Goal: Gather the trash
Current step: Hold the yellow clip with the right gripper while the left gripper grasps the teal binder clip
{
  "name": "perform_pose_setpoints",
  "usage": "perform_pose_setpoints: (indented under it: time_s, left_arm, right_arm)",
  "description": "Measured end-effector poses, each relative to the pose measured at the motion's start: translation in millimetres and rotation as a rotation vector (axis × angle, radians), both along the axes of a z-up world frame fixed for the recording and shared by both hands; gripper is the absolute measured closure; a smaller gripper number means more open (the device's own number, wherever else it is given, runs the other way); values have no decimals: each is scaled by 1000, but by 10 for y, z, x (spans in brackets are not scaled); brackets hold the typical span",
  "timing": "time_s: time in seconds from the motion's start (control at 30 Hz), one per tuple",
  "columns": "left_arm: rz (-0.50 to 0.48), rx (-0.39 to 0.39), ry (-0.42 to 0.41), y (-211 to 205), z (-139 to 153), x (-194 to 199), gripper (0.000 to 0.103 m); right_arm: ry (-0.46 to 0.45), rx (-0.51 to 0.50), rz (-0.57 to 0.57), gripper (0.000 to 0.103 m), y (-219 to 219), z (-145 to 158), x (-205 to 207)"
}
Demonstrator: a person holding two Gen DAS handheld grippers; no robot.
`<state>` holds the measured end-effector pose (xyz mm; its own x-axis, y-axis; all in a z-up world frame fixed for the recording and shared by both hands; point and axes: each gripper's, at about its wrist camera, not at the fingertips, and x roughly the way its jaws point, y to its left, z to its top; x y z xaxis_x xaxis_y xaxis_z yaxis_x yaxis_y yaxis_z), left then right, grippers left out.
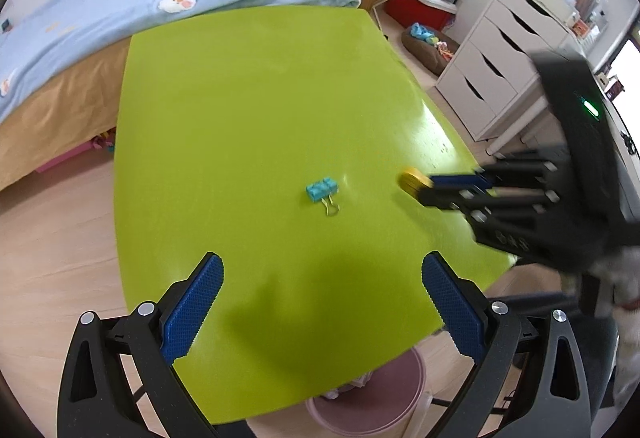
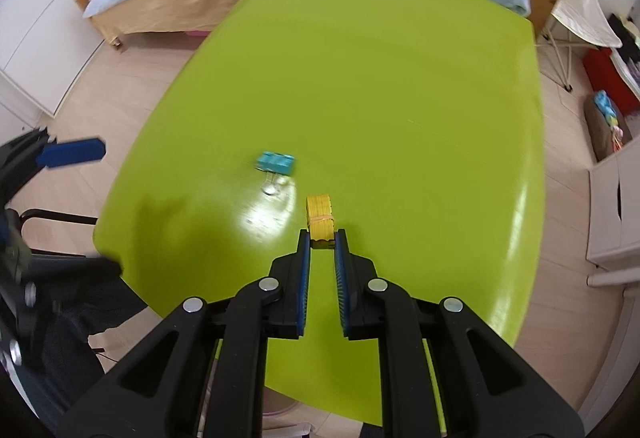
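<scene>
Trash items: I see two on the green tabletop (image 2: 400, 85), a small yellow bundle (image 2: 319, 217) tied with a band and a turquoise binder clip (image 1: 321, 189).
Yellow bundle, place: it sits in the tips of my right gripper (image 2: 321, 238); its near end is between the blue pads and the rest sticks out toward the far side.
Yellow bundle, long axis: it runs near to far, in line with the jaws, so the pads press on its two long sides.
Right jaws: closed down on the near end of the bundle with only a narrow gap. In the left wrist view the same bundle (image 1: 412, 179) shows at the tip of this gripper, above the right part of the tabletop.
Binder clip, place: it lies flat near the middle of the tabletop, its wire handles pointing toward me. In the right wrist view it (image 2: 275, 161) is just to the far left of the bundle and not touching it.
Left jaws: my left gripper (image 1: 322, 270) has them wide apart and holds nothing; it hovers over the near edge.
Nearer arm for the clip: I judge the left, because the clip is straight ahead between its pads, only farther away.
Pink bin (image 1: 372, 398): it stands on the floor under the near edge, and I think this is the place for the trash.
</scene>
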<state>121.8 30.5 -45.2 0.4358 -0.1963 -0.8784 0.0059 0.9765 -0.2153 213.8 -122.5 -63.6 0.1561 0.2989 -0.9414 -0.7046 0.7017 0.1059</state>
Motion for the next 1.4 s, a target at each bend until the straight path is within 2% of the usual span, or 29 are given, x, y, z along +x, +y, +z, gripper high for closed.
perform_pose_setpoints:
  time_s: [0.1, 0.27, 0.53, 0.63, 0.7, 0.83, 1.0, 1.07, 1.23, 1.4]
  left_arm:
    - [25, 9, 35, -15, -53, 211, 7]
    - [86, 32, 140, -84, -250, 576, 7]
    - [192, 7, 243, -100, -563, 859, 9]
    - [212, 7, 269, -127, -632, 905, 25]
    - [217, 12, 277, -145, -656, 925, 31]
    - [232, 28, 283, -172, -676, 936, 56]
    - [239, 40, 279, -151, -668, 958, 66]
    - [242, 32, 272, -127, -663, 953, 76]
    - [227, 20, 254, -122, -669, 921, 77]
    - [162, 34, 200, -163, -570, 808, 77]
  right_arm:
    - [-3, 2, -20, 91, -114, 17, 44]
    - [-9, 1, -43, 91, -268, 50, 79]
    - [-10, 6, -58, 91, -396, 60, 86]
    - [-7, 11, -61, 92, -431, 56, 90]
    - [-5, 14, -61, 92, -440, 52, 95]
    - [-4, 20, -62, 92, -469, 44, 114]
    - [0, 27, -67, 92, -491, 39, 128]
    - [1, 29, -68, 92, -493, 37, 131]
    - [-2, 28, -66, 92, -489, 34, 115]
    - [-9, 35, -60, 92, -469, 68, 59]
